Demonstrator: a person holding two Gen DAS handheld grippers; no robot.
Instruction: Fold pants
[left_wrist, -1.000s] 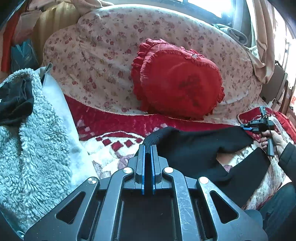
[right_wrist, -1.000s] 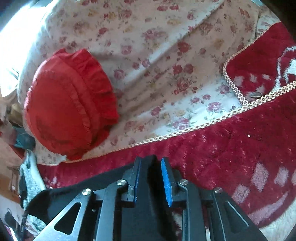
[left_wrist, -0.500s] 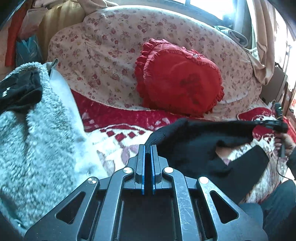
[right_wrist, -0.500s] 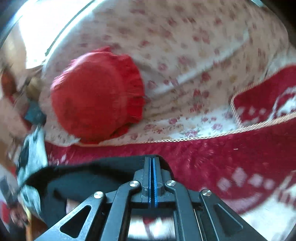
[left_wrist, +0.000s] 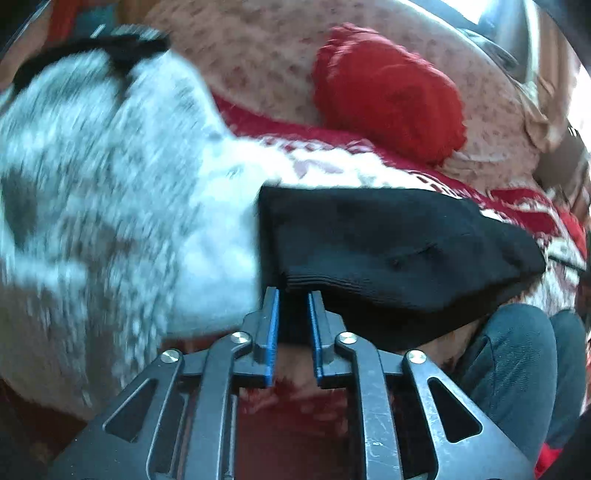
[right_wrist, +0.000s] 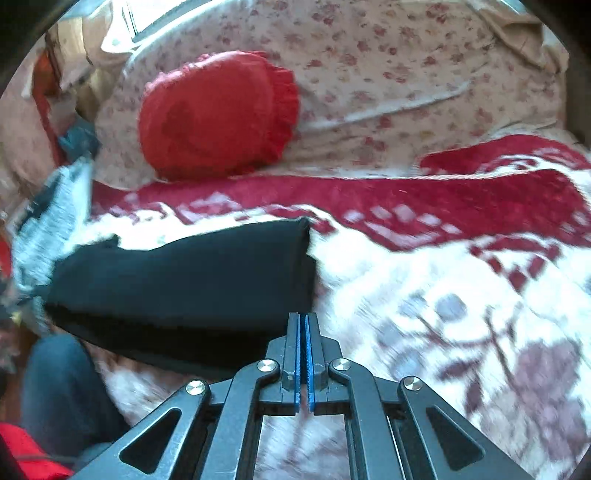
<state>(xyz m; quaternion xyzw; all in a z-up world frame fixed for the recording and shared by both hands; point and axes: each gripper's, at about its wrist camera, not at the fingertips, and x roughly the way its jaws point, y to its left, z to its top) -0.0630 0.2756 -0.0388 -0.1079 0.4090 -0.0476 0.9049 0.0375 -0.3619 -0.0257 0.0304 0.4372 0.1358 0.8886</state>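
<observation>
The black pants (left_wrist: 388, 251) lie folded over in a long band on the red and white patterned blanket (left_wrist: 332, 166). My left gripper (left_wrist: 293, 295) is open, its blue pads a little apart, with the left corner of the pants just beyond them. In the right wrist view the pants (right_wrist: 192, 280) stretch to the left. My right gripper (right_wrist: 304, 317) is shut at their right edge; the pads look closed together with only a thin bit of cloth, if any, between them.
A red heart-shaped cushion (right_wrist: 218, 114) leans on a floral-covered backrest (right_wrist: 406, 74). A fluffy white and grey garment (left_wrist: 92, 203) lies left of the pants. The person's knees in dark trousers (left_wrist: 517, 362) are at the front edge.
Both grippers pulled the pants toward the front and laid them folded over. The left gripper has opened and let go. The right gripper, which shut half a second ago, stays shut.
</observation>
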